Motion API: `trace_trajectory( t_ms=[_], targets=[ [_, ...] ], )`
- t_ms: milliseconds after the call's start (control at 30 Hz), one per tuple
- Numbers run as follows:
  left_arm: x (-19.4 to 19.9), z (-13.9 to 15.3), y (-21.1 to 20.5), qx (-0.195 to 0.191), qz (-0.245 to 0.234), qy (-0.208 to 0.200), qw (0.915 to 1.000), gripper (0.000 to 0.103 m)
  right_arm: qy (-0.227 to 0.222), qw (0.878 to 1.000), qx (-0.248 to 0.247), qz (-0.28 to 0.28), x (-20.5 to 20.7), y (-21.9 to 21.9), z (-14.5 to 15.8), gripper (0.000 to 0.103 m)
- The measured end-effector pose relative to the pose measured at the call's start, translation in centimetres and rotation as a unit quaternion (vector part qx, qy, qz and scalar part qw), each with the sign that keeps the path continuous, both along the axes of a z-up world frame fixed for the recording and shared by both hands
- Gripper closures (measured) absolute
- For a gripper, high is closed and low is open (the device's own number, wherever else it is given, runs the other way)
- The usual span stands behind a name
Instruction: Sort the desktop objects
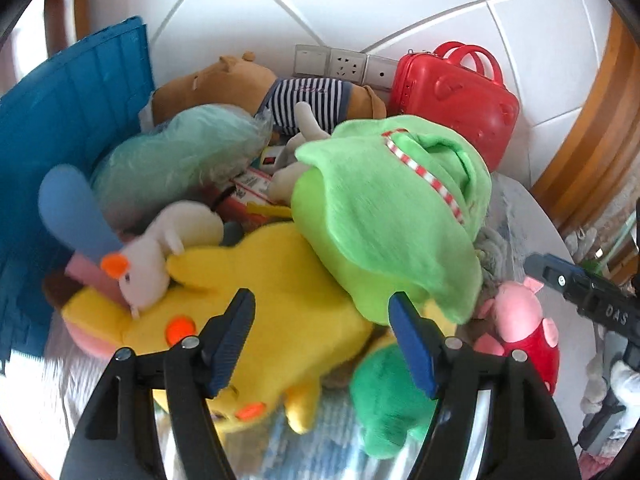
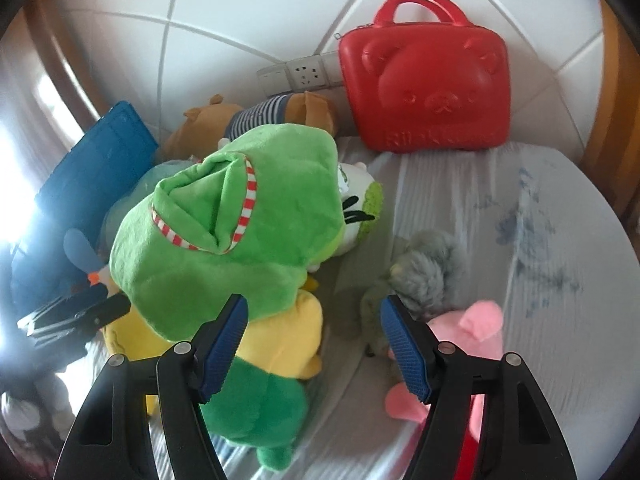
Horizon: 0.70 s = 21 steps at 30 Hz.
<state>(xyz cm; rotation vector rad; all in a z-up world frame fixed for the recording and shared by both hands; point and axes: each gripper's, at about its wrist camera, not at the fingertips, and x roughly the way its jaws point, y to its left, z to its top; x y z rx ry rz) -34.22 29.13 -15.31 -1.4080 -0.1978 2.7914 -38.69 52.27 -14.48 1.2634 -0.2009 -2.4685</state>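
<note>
Both grippers, left gripper (image 1: 322, 330) and right gripper (image 2: 314, 330), hang released, grasping nothing. Yellow plush (image 1: 256, 300) lies at six o'clock beneath green plush (image 1: 384, 216). Probably choosing a toy; next needs a clean grasp.

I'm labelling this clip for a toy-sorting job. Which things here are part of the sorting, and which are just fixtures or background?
Part of the job:
- green plush
- yellow plush
- pink pig plush
- brown striped-shirt plush
- grey fluffy toy
- red bear case
- blue crate

Just there:
- wall sockets
- tiled wall
- wooden frame
</note>
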Motion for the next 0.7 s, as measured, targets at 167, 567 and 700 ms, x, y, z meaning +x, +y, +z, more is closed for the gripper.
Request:
trace_trajectory(
  t_ms=[167,567,700],
  targets=[
    [1.6,0.1,3.2,-0.016,0.065,0.004,0.9978,0.034,0.003,0.998,0.006,0.065,-1.2,1.1,0.0,0.033],
    [-2.9,-2.0,4.9,-0.026,0.149,0.002,0.9885,0.004,0.030,0.986,-0.006,0.163,-8.3,1.5,0.3,0.006],
    [-4.2,-3.3,3.6,-0.012,0.152,0.009,0.9883,0.000,0.032,0.982,-0.010,0.188,-12.4,-0.6,-1.4,0.000]
  ],
)
